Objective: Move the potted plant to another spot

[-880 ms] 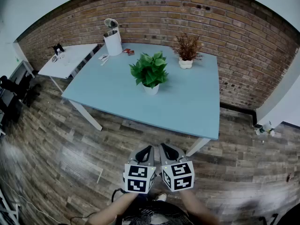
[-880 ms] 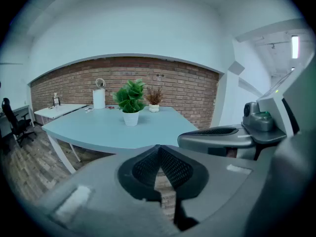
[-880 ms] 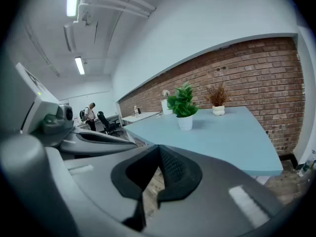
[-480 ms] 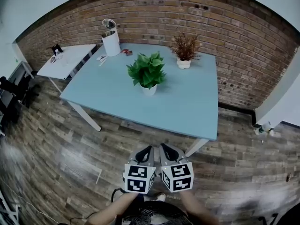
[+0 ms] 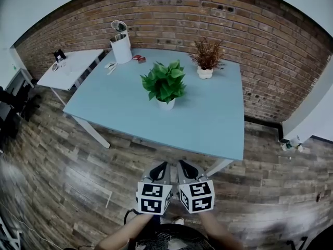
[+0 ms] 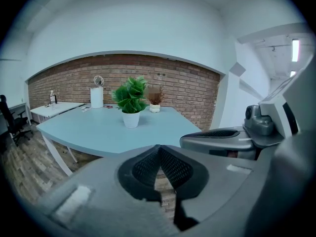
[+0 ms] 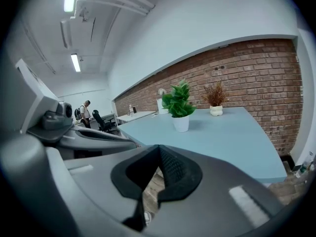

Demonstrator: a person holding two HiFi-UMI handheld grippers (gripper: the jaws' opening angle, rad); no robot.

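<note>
Right now the green potted plant [image 5: 165,85] stands upright near the middle of the blue table [image 5: 210,124], in a small white pot. A brown dry plant [image 5: 207,56] sits at the table's far edge, toward the right. A tall white bin [image 5: 121,45] with its lid up stands at the table's far left corner. The left gripper [image 5: 160,170] and the right gripper [image 5: 188,168] are off the table, over the wooden floor [image 5: 67,160] on its near side, well apart from the potted plant. They are just beside each other and point toward the table. The jaws of both grippers are pressed together, with nothing between them.
</note>
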